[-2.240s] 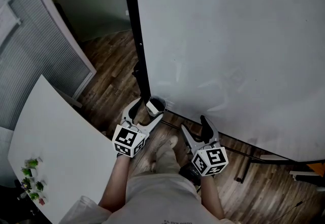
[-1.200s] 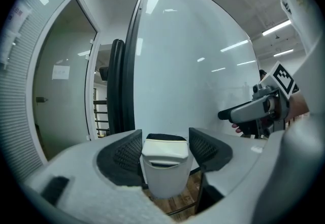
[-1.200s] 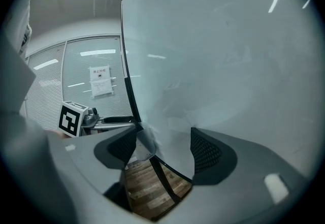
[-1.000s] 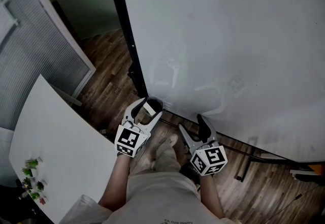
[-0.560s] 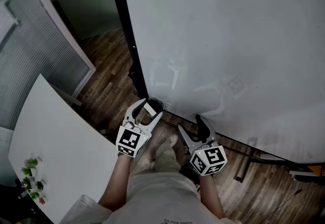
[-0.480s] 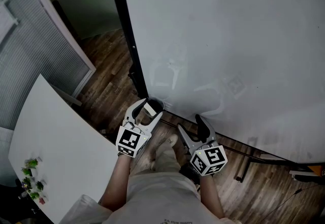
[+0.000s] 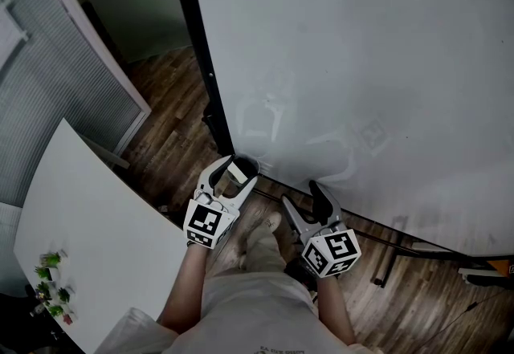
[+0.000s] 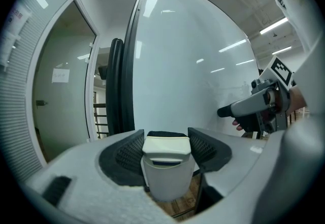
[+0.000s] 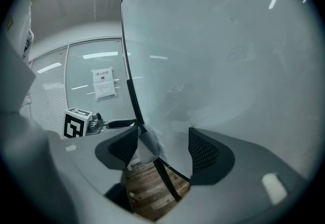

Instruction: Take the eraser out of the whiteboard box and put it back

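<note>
Head view: a large whiteboard (image 7: 361,63) is seen above a wooden floor (image 7: 169,120). A white eraser (image 7: 239,173) is clamped in the left gripper (image 7: 236,168) at the board's lower left corner. The right gripper (image 7: 300,195) is held near, to its right.

Left gripper view: the eraser is pinched between both pads, with black felt on its far side.

Right gripper view: the jaws are spread apart, and nothing is held between them.

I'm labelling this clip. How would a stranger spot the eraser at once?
Find the big whiteboard, then its lower left corner by the black frame post. There the left claw holds the eraser, a pale rounded block with a dark felt side, clamped between dark pads; the right claw beside it is empty.
</note>
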